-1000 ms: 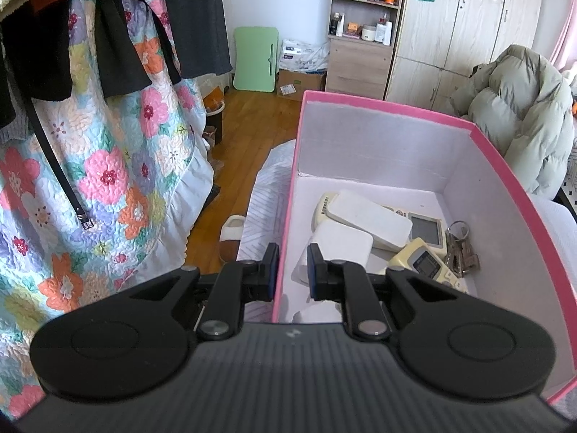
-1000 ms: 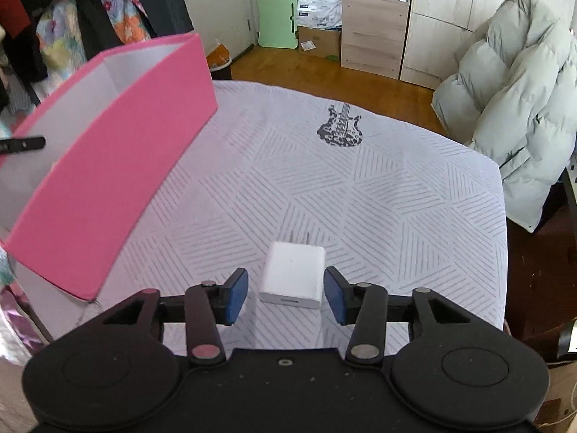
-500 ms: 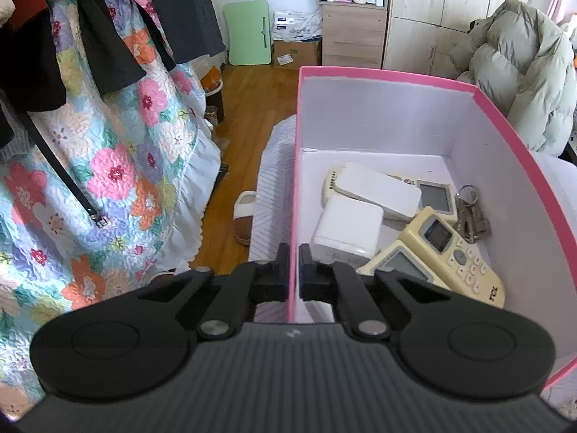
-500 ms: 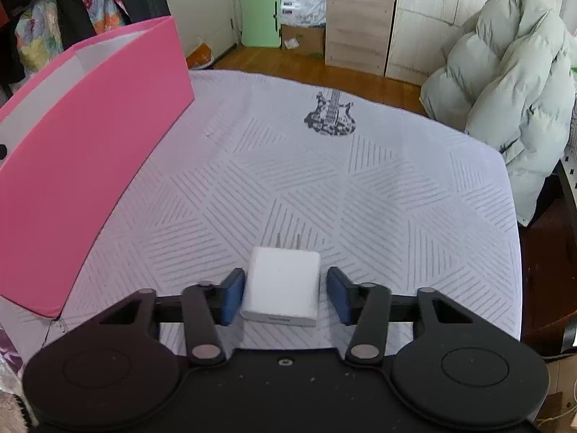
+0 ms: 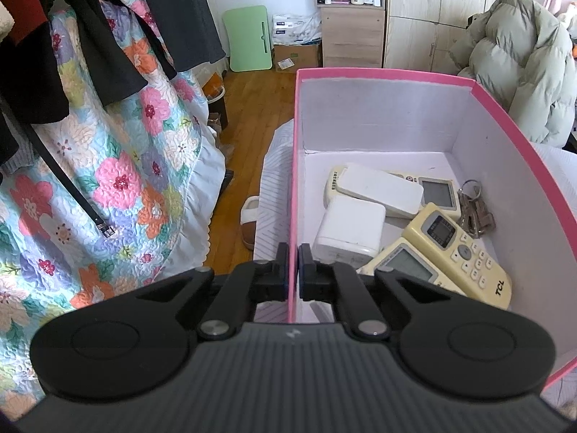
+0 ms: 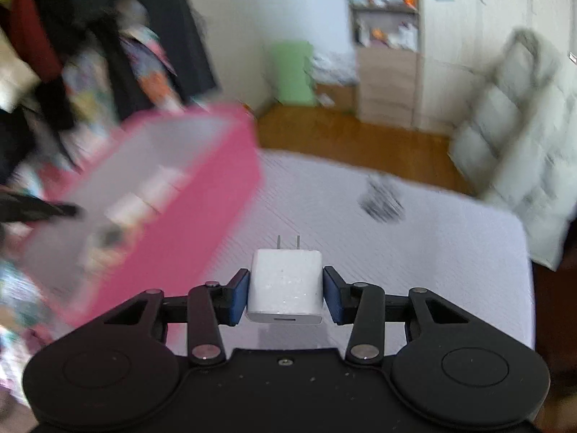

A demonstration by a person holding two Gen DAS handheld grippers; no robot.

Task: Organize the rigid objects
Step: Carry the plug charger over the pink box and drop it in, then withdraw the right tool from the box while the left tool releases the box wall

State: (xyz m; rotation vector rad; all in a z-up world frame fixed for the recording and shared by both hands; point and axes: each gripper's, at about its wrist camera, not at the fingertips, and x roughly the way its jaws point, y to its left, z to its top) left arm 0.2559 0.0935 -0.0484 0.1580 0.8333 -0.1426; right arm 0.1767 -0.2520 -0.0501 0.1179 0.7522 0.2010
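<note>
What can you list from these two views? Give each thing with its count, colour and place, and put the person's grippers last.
box: one, pink outside, white inside, on the bed
remotes: three, cream, in the box
flat case: one, white, lying on a remote
big adapter: one, white, in the box
keys: one bunch, metal, against the box's right wall
plug charger: one, white, prongs pointing away, above the bed
bed cover: one, white, striped
puffer jacket: one, pale green, right
floral quilt: one, left
left gripper: black, clamped on the box wall
right gripper: black, blue pads, holding the plug charger
</note>
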